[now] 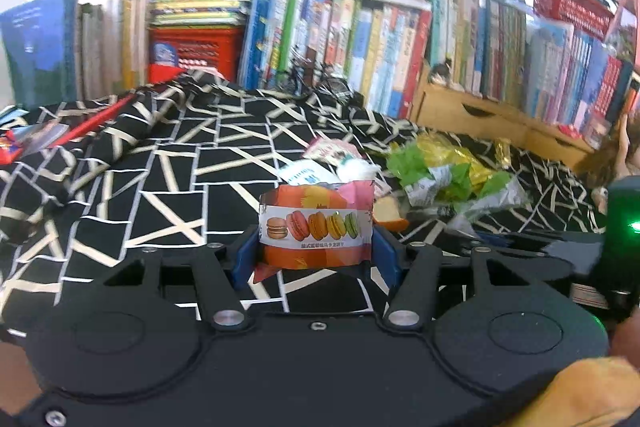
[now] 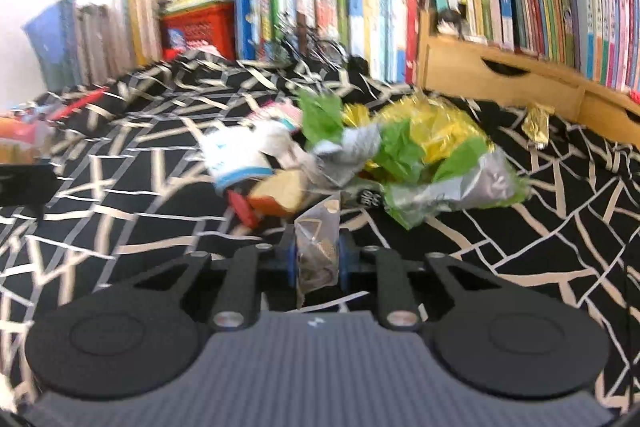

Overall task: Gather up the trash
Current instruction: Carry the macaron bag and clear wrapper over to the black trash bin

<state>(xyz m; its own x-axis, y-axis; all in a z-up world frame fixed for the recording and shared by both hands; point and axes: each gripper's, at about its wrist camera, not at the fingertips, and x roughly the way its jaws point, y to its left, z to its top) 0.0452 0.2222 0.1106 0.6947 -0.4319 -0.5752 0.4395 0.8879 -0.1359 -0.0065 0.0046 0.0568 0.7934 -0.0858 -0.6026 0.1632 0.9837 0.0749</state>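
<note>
My left gripper (image 1: 317, 251) is shut on an orange macaron wrapper (image 1: 316, 231), held above the black-and-cream patterned cloth (image 1: 168, 179). Behind it lies a trash pile: a green and silver wrapper (image 1: 436, 175), a yellow foil wrapper (image 1: 452, 151), white packets (image 1: 308, 173) and a piece of bread (image 1: 388, 213). My right gripper (image 2: 318, 259) is shut on a clear crinkled wrapper (image 2: 318, 239), just in front of the same pile: green and silver wrapper (image 2: 424, 179), yellow foil (image 2: 428, 127), a white and blue packet (image 2: 236, 155), bread (image 2: 280, 193) and a small red piece (image 2: 242, 209).
Rows of upright books (image 1: 380, 43) line the back, with a red crate (image 1: 196, 51) at left and a wooden drawer unit (image 2: 500, 79) at right. A gold wrapper (image 2: 536, 123) lies apart at the right. Red items (image 1: 92, 123) lie on the cloth's left side.
</note>
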